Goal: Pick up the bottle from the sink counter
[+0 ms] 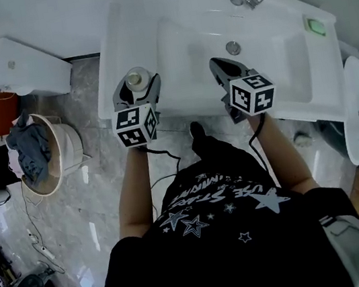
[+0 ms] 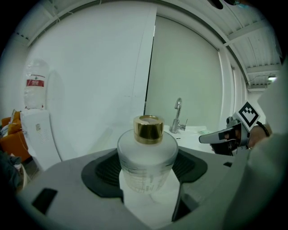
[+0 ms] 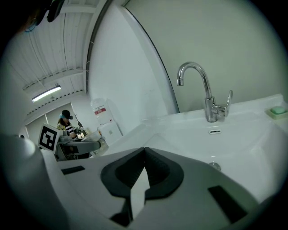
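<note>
Bottle (image 2: pixel 147 155): frosted glass, gold cap, upright between the left gripper (image 2: pixel 149 173) jaws, pads pressed on both sides, at the sink counter's (image 1: pixel 109 83) left ledge. Right gripper (image 3: pixel 144 156): jaws closed together, empty; basin (image 3: pixel 234 139) beyond them.

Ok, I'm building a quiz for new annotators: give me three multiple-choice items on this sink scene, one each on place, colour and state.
1. Where is the bottle? A in the basin; B between the left tongs; C beside the tap.
2. What colour is its cap? A gold; B black; C green.
3. How are the right tongs? A shut and empty; B shut on soap; C wide open.
Answers: B, it stands between their pads; A, the cap shines gold; A, their pads meet with nothing between.
</note>
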{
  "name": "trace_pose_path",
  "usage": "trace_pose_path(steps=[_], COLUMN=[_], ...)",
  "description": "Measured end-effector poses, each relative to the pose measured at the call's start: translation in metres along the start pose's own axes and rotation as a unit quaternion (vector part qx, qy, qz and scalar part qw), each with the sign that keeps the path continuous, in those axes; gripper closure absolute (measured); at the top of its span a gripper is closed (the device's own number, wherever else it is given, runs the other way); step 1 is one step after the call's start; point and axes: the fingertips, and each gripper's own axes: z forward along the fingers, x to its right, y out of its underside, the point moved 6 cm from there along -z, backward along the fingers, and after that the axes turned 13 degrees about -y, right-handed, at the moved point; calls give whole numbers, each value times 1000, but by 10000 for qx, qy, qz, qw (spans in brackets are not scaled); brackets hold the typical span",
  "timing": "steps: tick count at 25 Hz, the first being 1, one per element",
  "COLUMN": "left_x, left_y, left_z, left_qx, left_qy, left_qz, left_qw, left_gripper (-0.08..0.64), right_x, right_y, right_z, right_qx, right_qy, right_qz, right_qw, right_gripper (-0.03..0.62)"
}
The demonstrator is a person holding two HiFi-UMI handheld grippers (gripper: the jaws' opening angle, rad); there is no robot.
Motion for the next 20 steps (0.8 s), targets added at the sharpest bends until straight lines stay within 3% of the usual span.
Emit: trace_pose_path(steps=[20], left_x=[1], left_y=[41], left_z=[-199], left_qx=[322], left_qy=[66], left_qz=[15], left_qw=[9995], left_gripper=[219], right_x=[-148], right_y=[69], right_z=[-103], right_qx=[75], right_qy=[-111], right_qz=[-358], right_qw=[9993], right_gripper=[586])
